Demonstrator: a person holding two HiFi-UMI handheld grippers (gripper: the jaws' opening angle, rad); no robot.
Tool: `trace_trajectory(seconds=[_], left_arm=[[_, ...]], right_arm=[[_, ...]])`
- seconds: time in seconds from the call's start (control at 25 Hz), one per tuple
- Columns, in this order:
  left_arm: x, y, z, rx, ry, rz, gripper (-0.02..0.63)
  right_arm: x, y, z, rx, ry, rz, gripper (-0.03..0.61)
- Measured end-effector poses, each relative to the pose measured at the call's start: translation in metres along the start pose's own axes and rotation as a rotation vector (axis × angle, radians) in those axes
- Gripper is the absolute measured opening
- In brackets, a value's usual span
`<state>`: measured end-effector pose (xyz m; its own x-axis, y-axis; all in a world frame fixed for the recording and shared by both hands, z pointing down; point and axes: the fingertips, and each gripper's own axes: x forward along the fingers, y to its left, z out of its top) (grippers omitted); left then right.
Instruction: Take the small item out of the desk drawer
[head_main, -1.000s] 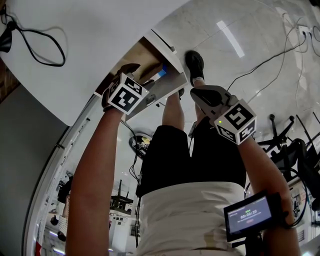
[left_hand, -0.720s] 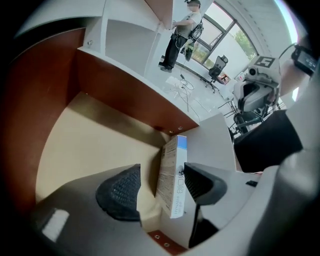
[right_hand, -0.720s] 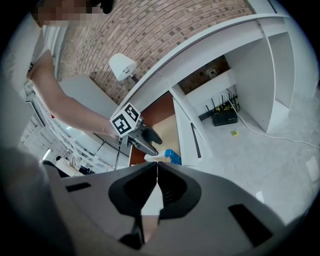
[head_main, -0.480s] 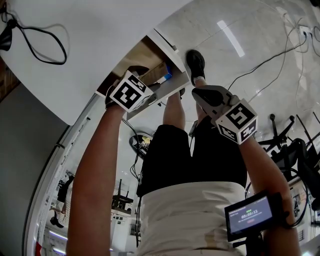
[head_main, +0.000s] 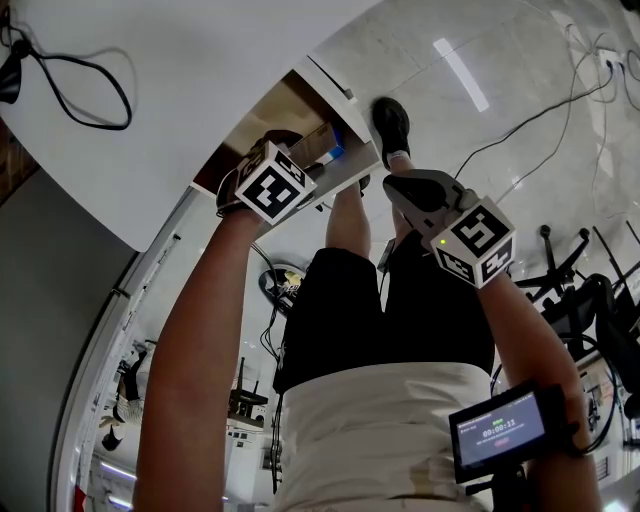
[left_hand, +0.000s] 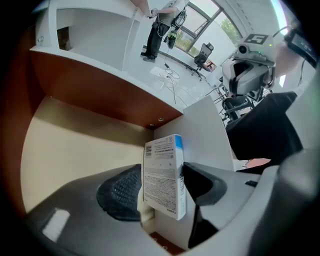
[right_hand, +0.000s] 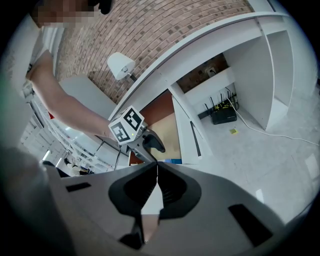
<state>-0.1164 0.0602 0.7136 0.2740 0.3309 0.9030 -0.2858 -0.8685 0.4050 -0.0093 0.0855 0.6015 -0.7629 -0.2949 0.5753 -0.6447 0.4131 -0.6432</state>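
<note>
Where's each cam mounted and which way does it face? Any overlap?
Head view: on the person's head, facing steeply down at the drawer; shows forearms, legs, left gripper, right gripper.
Left gripper view: on the left gripper, facing into the drawer; its jaws have just been closing and clamp the small box.
Right gripper view: on the right gripper, facing the desk; jaws together, empty; the person's left arm shows.
Shared: head and right gripper views both show the left gripper at the drawer.

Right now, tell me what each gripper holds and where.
Left gripper, whose jaws have just been closing, pinches the small box by two opposite sides, low down. Right gripper: shut, empty.
</note>
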Motion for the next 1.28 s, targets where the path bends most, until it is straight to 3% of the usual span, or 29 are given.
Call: trace_trajectory(seconds=[0.32,0.36,0.44,0.48,0.6,0.8,0.96,1.28], left_arm=[[-0.029,0.027,-0.001,-0.076,-0.086,0.147,0.290],[-0.034,0.032,0.000,-0.092,-0.099,0.164,0.264],[-0.041,0.040,0.000,-0.125,-0.116,0.178,0.118],[-0.040,0.041,-0.001,-0.135,-0.112,0.166,0.106],[-0.032,0.042,-0.007,-0.129,-0.078,0.134,0.172],[-0.027,0.056,-0.011,-0.112,-0.057,0.221,0.198],[-0.019,0.049,-0.013,-0.072,-0.040,0.245,0.234],[-0.002,0.048,-0.016,-0.009,0.000,0.339,0.342]], right_arm=[[0.000,0.000,0.002,-0.002,-0.002,-0.002,0.006],[0.000,0.000,0.002,-0.002,-0.001,-0.002,0.006],[0.001,-0.001,0.001,-0.001,0.001,0.000,0.006],[0.001,-0.001,0.000,0.000,0.003,0.000,0.006],[0.001,0.000,-0.002,0.003,0.007,0.001,0.006],[-0.001,0.000,-0.006,0.005,0.013,0.000,0.006],[-0.002,-0.002,-0.006,0.011,0.012,-0.006,0.006],[-0.002,-0.002,-0.008,0.019,0.010,-0.006,0.006]])
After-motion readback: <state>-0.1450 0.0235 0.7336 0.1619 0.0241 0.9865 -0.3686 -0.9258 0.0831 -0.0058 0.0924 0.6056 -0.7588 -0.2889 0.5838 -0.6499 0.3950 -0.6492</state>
